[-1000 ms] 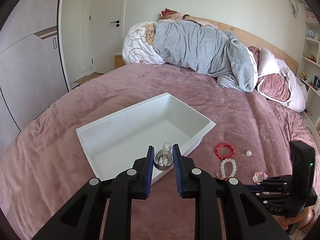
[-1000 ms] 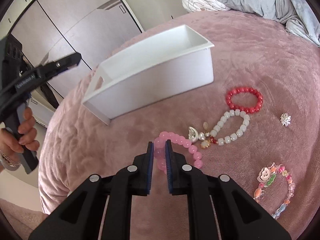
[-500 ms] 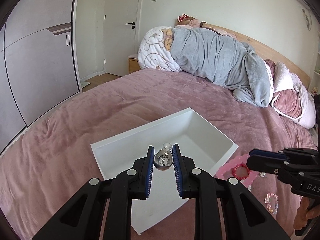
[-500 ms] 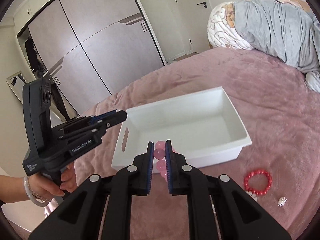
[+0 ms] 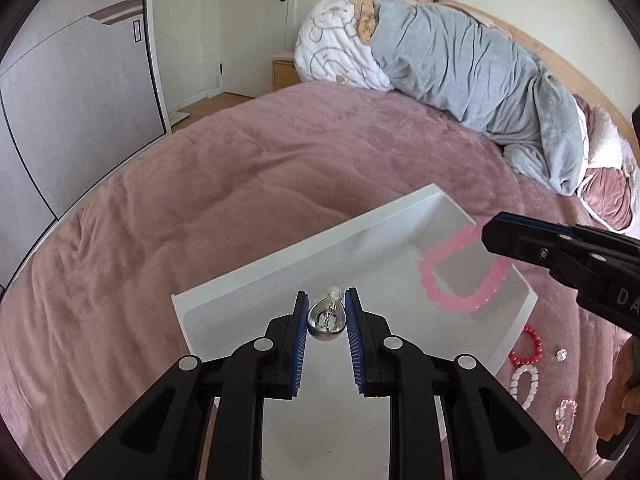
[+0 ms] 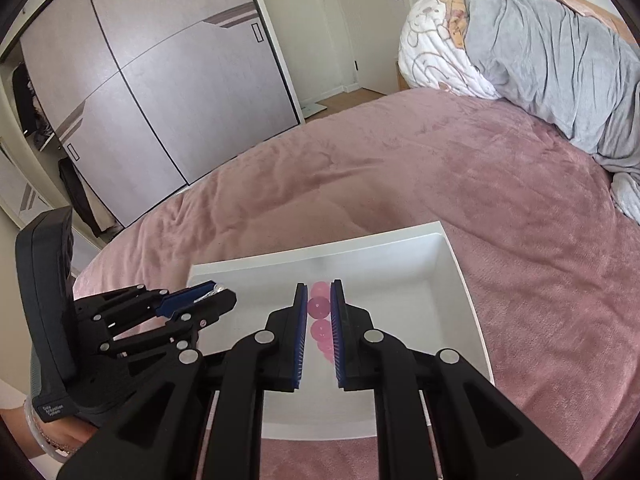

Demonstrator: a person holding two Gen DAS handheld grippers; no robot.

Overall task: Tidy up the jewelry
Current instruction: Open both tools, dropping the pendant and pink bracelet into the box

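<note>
A white open box (image 5: 240, 280) (image 6: 464, 280) sits on the pink bedspread. My left gripper (image 5: 326, 312) is shut on a silver teardrop pendant (image 5: 326, 320) and holds it over the box's near left part. My right gripper (image 6: 320, 300) is shut on a pink bead bracelet (image 6: 319, 307), which hangs over the box's right part in the left wrist view (image 5: 460, 276). The right gripper enters that view from the right (image 5: 490, 236). The left gripper shows at the left of the right wrist view (image 6: 220, 298).
A red bead bracelet (image 5: 528, 346), a white bead bracelet (image 5: 525, 386), a small crystal piece (image 5: 562, 354) and a colourful bracelet (image 5: 565, 420) lie on the bedspread right of the box. Grey and white bedding (image 5: 460, 56) is piled at the headboard. Wardrobe doors (image 6: 160, 80) stand at the left.
Both grippers have moved forward over the box with their pieces. The pink bracelet was lifted off the bedspread and now hangs above the box's inside.
</note>
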